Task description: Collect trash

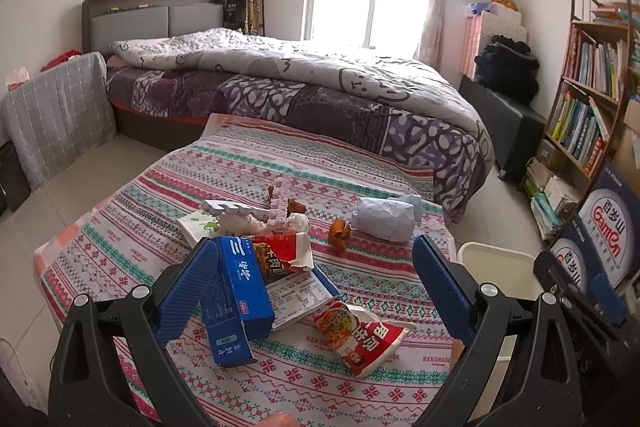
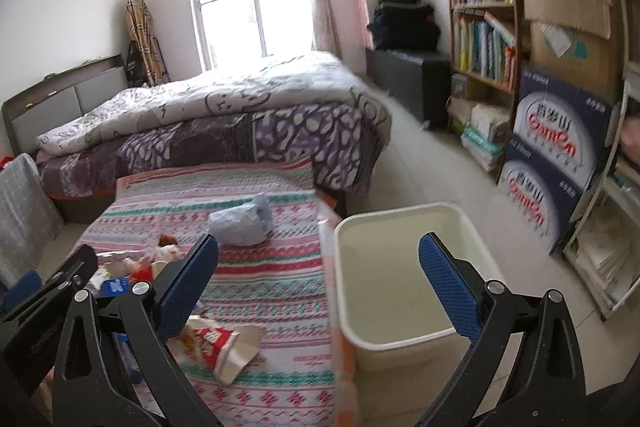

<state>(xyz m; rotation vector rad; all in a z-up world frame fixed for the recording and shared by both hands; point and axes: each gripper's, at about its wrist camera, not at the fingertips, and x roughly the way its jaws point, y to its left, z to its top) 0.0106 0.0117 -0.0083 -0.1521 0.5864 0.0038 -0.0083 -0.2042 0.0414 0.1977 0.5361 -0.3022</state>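
Nearest our lens sits the left gripper (image 1: 312, 291), its blue pads spread wide and holding nothing, poised over the litter so that whichever piece we choose fits between the jaws. Right under it, just this side of the blue carton (image 1: 236, 303), lies the red snack wrapper (image 1: 360, 339), torn open and flat on the patterned cloth (image 1: 280, 163); beside the carton a white receipt-like slip (image 1: 298, 293) pokes out from under a second red wrapper (image 1: 280, 255). Beyond the carton we have a heap of mixed scraps (image 1: 256, 219), pale foam-looking bits and something orange, though the fisheye blur leaves us unsure what each one is. Further right of the carton rests the crumpled pale bag (image 1: 386, 219), apart from the rest.

Over on the other side, the right gripper (image 2: 320, 283) is spread too and empty, hanging above the edge where the cloth meets the cream bin (image 2: 404, 343). We judge that bin stands on the floor hard against the cloth's edge, well right of the carton, precisely so trash can be dropped straight off the side. It looks empty inside, so collecting has barely begun. The wrapper nearest us seems the easy first pick: flat, light, and it will need a low pinch to catch its crinkled rim.
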